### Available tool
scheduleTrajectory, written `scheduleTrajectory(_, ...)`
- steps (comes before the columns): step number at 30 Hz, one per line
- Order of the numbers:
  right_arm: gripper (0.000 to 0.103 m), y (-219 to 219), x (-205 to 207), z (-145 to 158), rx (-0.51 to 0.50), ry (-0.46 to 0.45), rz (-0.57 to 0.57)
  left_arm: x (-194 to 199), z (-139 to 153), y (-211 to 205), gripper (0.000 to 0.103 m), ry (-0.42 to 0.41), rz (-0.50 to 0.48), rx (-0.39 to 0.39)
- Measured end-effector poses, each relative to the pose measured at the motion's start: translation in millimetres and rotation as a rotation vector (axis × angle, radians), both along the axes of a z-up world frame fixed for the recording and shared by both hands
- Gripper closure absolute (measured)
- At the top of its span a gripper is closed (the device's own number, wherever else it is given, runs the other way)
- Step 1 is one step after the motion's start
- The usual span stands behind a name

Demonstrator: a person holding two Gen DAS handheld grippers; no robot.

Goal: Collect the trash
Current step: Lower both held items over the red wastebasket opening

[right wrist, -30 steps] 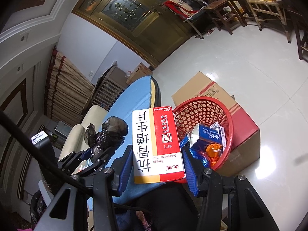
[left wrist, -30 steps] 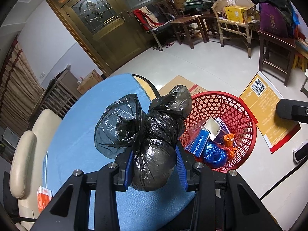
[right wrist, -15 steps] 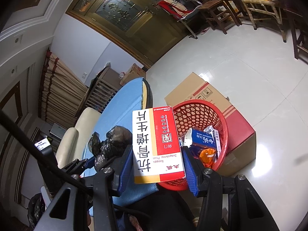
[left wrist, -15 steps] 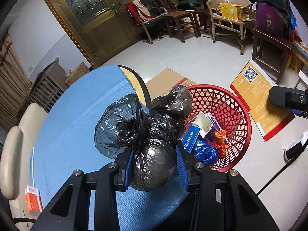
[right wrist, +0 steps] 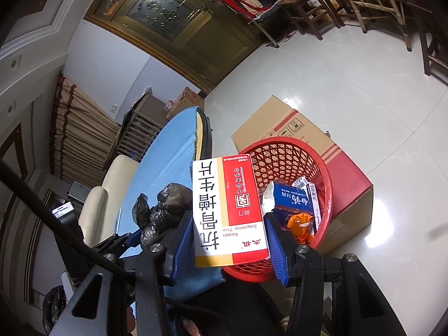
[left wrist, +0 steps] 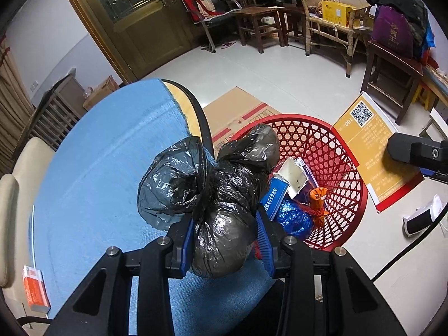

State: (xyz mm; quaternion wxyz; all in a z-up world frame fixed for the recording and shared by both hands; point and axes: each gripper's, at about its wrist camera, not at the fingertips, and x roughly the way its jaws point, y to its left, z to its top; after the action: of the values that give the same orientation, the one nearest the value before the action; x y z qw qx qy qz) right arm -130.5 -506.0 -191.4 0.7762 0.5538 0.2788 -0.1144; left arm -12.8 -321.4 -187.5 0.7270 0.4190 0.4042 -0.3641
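My left gripper [left wrist: 224, 238] is shut on a knotted black plastic trash bag [left wrist: 212, 193] and holds it over the blue table's [left wrist: 106, 173] right edge, next to the red mesh basket [left wrist: 347, 168]. My right gripper [right wrist: 228, 240] is shut on a red and white medicine box [right wrist: 228, 210] and holds it above the near rim of the basket [right wrist: 322, 165]. The basket holds a blue toothpaste box [right wrist: 294, 201], an orange wrapper [right wrist: 301, 222] and a blue bag [left wrist: 294, 218]. The black bag also shows at the left in the right wrist view [right wrist: 162, 210].
The basket stands on the floor against a cardboard box [right wrist: 302, 128]. An orange box [left wrist: 35, 288] lies on the table's left edge beside a cream chair [left wrist: 16, 196]. A yellow poster [left wrist: 372, 151] lies on the floor. Wooden chairs [left wrist: 257, 19] stand far back.
Both grippers have moved toward the red basket with their loads still held. The basket now looks nearer and lower in both views.
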Motion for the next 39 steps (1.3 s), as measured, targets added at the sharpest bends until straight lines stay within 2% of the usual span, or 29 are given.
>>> scheduleTrajectory(11,0.05,-3.2,5.3,-11.4,0.014,0.04,-0.005,12.8,-12.7,-7.6,0.061,0.096,0.028,0.003)
scheduleTrajectory(28,0.05,-17.4,11.4,-23.1,0.043,0.082,-0.023,15.2,-31.5,-29.2,0.061,0.127,0.02,0.029)
scheduleTrajectory(39,0.05,-34.3,19.5,-27.2,0.054,0.109,-0.023,21.4,-43.2,-47.4,0.06,0.175,0.039,0.035)
